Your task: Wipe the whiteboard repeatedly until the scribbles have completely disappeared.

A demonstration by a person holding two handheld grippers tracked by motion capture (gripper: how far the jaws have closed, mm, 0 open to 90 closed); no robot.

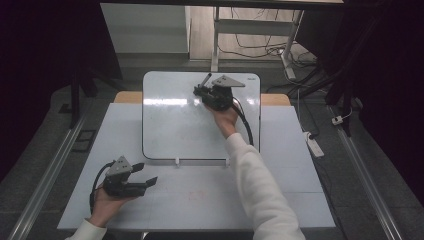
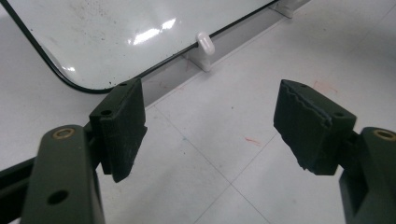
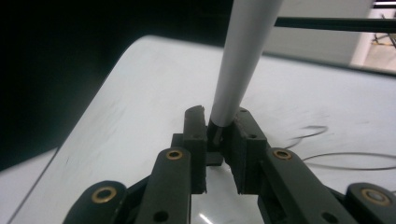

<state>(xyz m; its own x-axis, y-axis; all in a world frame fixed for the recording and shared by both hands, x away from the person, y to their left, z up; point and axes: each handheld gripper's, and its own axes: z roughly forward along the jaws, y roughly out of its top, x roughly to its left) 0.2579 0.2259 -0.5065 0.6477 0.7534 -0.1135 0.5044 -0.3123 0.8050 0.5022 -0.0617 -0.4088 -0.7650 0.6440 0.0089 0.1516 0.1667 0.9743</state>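
Observation:
A whiteboard lies flat on the white table, its lower edge held by small white clips. My right gripper hovers over the board's far right part, shut on a pale grey marker. In the right gripper view the marker rises from between the closed pads of the right gripper, above the whiteboard. Thin dark curved lines show on the board there. My left gripper rests at the table's near left, open and empty. Its fingers stand wide apart near the whiteboard corner.
Faint red marks dot the table near the front. Behind the table stand white desk legs with loose cables on the floor. A power strip lies on the floor to the right. Metal rails run along both sides.

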